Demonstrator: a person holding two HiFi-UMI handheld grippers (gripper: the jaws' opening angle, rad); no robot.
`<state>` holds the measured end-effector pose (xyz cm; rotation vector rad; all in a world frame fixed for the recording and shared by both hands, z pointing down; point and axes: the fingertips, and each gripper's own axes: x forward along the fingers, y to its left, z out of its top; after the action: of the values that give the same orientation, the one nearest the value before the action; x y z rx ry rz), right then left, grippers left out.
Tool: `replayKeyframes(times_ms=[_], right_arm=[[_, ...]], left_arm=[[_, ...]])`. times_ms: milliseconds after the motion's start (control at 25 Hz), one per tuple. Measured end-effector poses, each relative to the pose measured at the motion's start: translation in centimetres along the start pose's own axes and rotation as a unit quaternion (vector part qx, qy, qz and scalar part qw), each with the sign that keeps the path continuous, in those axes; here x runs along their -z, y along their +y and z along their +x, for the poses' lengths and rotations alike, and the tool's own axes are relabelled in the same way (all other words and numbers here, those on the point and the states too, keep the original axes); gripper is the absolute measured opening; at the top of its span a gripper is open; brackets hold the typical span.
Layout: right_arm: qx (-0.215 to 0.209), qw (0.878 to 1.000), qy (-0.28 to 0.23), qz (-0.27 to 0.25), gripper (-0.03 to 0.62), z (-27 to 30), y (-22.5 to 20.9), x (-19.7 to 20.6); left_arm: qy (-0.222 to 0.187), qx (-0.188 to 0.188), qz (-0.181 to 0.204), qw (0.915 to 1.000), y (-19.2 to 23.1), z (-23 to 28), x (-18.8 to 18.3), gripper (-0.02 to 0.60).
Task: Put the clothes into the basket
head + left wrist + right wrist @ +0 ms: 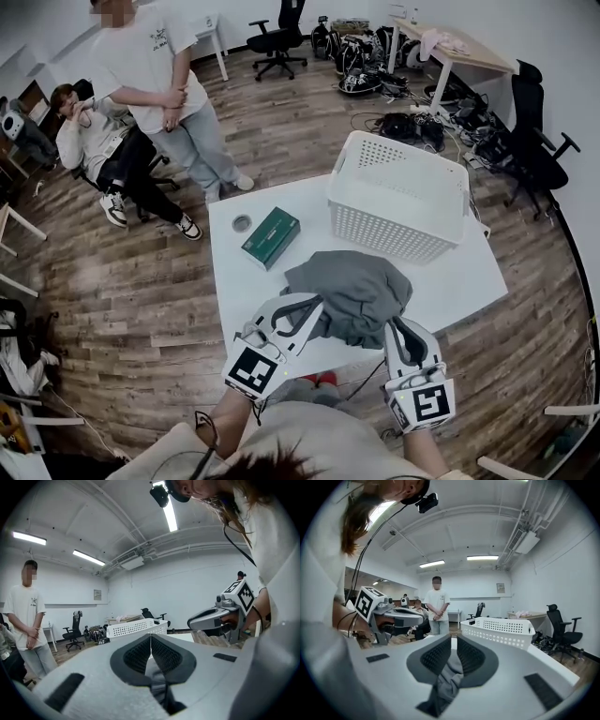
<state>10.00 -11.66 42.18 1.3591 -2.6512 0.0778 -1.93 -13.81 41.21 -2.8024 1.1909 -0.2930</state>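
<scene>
Two tongs are closed on one gray garment (354,292), which lies crumpled on the white bench (450,281) near the middle of its near edge.

The left tongs (305,314) meet the garment at its left side. In the left gripper view the jaws stand together, with a fold of gray cloth pinched between the pads.

The right tongs (396,330) meet the garment at its near right part, just at the near edge of the bench. In the right gripper view the jaws are likewise narrow, with a bunched strip of the same cloth clamped between them and hanging below.

The white perforated basket (384,230) stands upright at the far right corner of the bench, apart from the garment.

A green box (270,237) lies toward the left edge, with a small roll of tape (242,223) just beside it on the far side.

Beyond the far left corner, a standing person (159,84) and a seated person (103,141) are on the wooden floor.
</scene>
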Motion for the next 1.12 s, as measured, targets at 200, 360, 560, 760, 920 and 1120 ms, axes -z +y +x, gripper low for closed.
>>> replayKeyframes(times_ms=[200, 360, 560, 760, 920, 1120], right_arm=[[-0.037, 0.999, 0.038, -0.001, 0.208, 1.6, -0.1, 2.6], [-0.063, 0.997, 0.055, -0.005, 0.311, 2.3, -0.2, 4.4], [-0.083, 0.991, 0.098, -0.024, 0.4, 3.2, -0.8, 7.5], [-0.095, 0.983, 0.154, -0.034, 0.457, 4.6, -2.2, 11.0], [-0.116, 0.972, 0.202, -0.04, 0.487, 6.3, -2.8, 13.8], [-0.118, 0.958, 0.257, -0.036, 0.492, 7.7, -3.9, 17.3]], left_arm=[[0.001, 0.065, 0.005, 0.9979, -0.1, 1.0, 1.8, 0.023], [0.022, 0.123, 0.004, 0.9922, -0.9, 2.3, 3.5, 0.204], [0.081, 0.175, 0.018, 0.9811, -1.7, 3.8, 7.1, 0.362], [0.132, 0.195, 0.002, 0.9719, -1.7, 5.7, 10.8, 0.456], [0.168, 0.202, -0.01, 0.9649, -1.3, 7.3, 13.4, 0.486], [0.224, 0.225, 0.018, 0.9483, -2.1, 9.7, 16.8, 0.505]])
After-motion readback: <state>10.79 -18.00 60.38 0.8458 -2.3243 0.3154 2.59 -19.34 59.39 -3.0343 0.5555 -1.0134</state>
